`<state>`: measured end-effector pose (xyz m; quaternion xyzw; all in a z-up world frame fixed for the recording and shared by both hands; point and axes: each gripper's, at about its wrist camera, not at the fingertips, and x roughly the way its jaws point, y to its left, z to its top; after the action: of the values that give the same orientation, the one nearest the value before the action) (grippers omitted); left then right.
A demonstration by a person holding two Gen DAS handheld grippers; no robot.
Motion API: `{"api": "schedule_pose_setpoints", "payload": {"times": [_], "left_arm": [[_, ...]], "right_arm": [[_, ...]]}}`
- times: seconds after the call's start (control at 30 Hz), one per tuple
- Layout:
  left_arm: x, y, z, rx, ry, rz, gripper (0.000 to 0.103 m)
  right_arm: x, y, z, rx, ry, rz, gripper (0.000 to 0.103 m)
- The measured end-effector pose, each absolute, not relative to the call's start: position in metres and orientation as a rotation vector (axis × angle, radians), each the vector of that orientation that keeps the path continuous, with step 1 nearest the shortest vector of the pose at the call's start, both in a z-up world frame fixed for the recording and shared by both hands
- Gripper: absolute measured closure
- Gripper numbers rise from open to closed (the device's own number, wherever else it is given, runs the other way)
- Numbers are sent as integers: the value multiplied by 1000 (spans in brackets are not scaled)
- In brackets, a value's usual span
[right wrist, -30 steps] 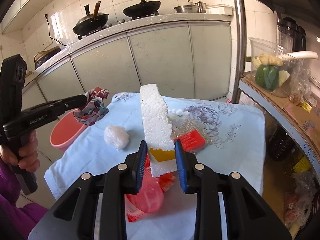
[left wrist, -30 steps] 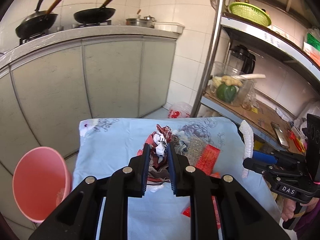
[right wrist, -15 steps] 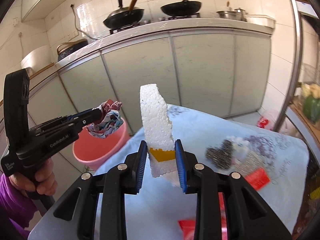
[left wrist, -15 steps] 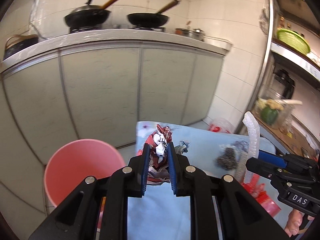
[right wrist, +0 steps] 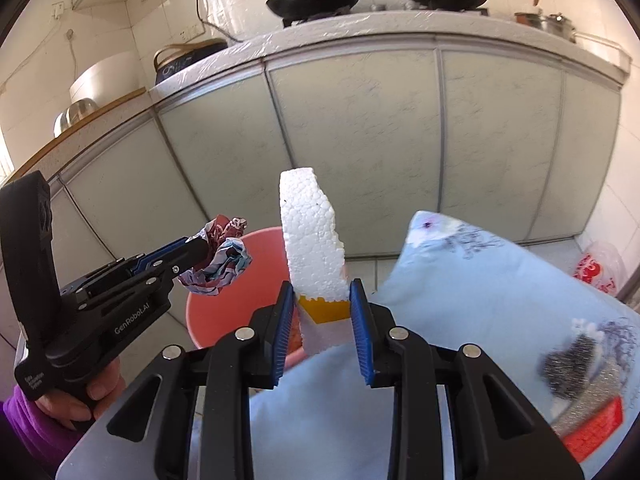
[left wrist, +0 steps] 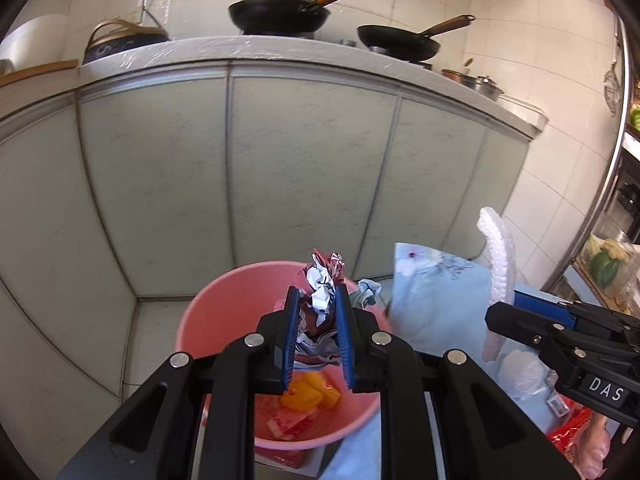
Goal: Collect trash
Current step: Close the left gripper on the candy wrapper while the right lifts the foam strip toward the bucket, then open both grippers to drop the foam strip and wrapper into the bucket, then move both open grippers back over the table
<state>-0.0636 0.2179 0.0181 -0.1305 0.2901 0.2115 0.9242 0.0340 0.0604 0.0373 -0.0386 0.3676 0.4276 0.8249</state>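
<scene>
My left tongs (left wrist: 316, 334) are clamped on a crumpled red-and-white wrapper (left wrist: 322, 300), which fills the gap between the 2 blue pads and hides most of its lower folds behind them. Directly under and just beyond the tips sits the pink bin (left wrist: 208, 312); its near rim is cut off by the tongs' black arms. Inside I make out orange pieces (left wrist: 310, 396) and a red scrap (left wrist: 286, 426), though what they are is hard to tell.

My right tongs (right wrist: 322, 326) grip a white foam slab (right wrist: 310, 240) that stands upright between the pads, a yellow patch (right wrist: 324, 308) at the pinch point. Its lower end drops out of sight behind the pads. To the right of these tongs spreads the pale blue cloth (right wrist: 460, 300), its corner ending just beside the bin. On it, far right and blurred, lie a dark scouring pad (right wrist: 570, 364) and a red packet (right wrist: 592, 426).

Beyond the bin there is a strip of bare floor (left wrist: 160, 316), then the grey cabinet doors (left wrist: 304, 168). On the counter above stand 2 black woks (left wrist: 280, 12).
</scene>
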Motion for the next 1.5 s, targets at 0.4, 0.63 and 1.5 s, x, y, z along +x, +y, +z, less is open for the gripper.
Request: {"api": "schedule_pose_setpoints", "payload": {"times": [0.4,0.63,1.5], "left_arm": [[-60,254,-37,-314,739,478,85],[-52,259,-54,-315,779,500,84],[-58,267,-52,-342,763,507,53]], "right_arm": [[39,135,-18,-71,993,947,74],[39,148,-38,-101,1035,927,74],[35,153,-35,-156,1009,937,60]]}}
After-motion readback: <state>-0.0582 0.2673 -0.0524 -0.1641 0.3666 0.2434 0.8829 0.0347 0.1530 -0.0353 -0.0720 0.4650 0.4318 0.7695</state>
